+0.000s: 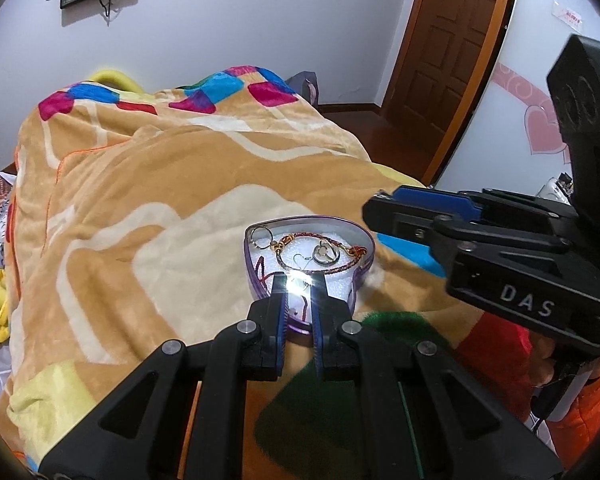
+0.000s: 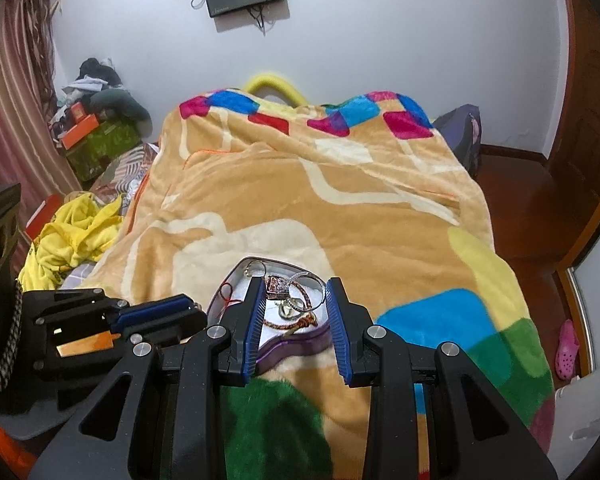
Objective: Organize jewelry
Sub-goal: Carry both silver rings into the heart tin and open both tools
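A purple heart-shaped box [image 1: 362,270] with white lining sits on the blanket. It holds a red-and-gold braided bracelet [image 1: 300,240], rings and a silver bangle [image 2: 304,294]. My left gripper [image 1: 298,284] is over the box's near edge, its jaws narrowly apart around a small shiny piece that glares white; I cannot tell what it is. My right gripper [image 2: 294,288] is open and empty above the box [image 2: 296,346]. It also shows in the left wrist view [image 1: 384,208], just right of the box.
The box lies on a tan fleece blanket [image 2: 300,200] with coloured patches covering a bed. Yellow clothes [image 2: 76,236] and boxes are on the left. A wooden door [image 1: 444,52] and bare floor are to the right.
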Motion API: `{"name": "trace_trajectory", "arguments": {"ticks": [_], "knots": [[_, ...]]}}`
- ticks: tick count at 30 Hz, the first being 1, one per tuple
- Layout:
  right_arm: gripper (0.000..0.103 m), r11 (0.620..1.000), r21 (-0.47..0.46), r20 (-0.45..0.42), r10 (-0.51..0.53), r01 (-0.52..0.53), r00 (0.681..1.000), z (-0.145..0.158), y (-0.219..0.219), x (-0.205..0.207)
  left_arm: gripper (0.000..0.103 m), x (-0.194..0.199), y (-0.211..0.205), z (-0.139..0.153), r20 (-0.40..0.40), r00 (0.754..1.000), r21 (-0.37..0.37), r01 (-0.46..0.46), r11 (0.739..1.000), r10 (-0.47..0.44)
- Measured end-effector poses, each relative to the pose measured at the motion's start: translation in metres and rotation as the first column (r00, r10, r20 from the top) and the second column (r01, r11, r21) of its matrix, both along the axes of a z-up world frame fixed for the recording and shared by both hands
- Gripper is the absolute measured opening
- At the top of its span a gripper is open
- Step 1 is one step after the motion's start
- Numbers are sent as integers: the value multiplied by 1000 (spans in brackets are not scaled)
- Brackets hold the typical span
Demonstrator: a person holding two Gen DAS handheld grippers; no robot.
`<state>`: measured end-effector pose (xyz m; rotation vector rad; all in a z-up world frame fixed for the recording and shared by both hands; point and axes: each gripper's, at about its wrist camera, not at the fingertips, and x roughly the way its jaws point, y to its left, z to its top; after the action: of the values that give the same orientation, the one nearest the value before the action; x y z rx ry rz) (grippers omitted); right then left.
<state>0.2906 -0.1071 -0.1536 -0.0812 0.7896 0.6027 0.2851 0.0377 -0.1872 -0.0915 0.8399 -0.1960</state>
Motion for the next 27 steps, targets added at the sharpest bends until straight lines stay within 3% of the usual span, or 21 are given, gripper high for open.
{"name": "trace_trajectory", "arguments": {"ticks": [12, 19, 27], "knots": [[28, 1000, -14, -56, 22, -23, 998, -13, 7, 19, 10, 14, 1, -4, -7, 1000, -23, 14, 1000, -15], [29, 999, -14, -133, 38, -40, 990, -19, 8, 26, 10, 12, 6, -2, -20, 1000, -39, 11, 999, -12], [29, 1000, -8, -95, 24, -25, 995, 6, -2, 13, 16, -8, 10, 29, 30, 999, -36, -10, 999, 11]]}}
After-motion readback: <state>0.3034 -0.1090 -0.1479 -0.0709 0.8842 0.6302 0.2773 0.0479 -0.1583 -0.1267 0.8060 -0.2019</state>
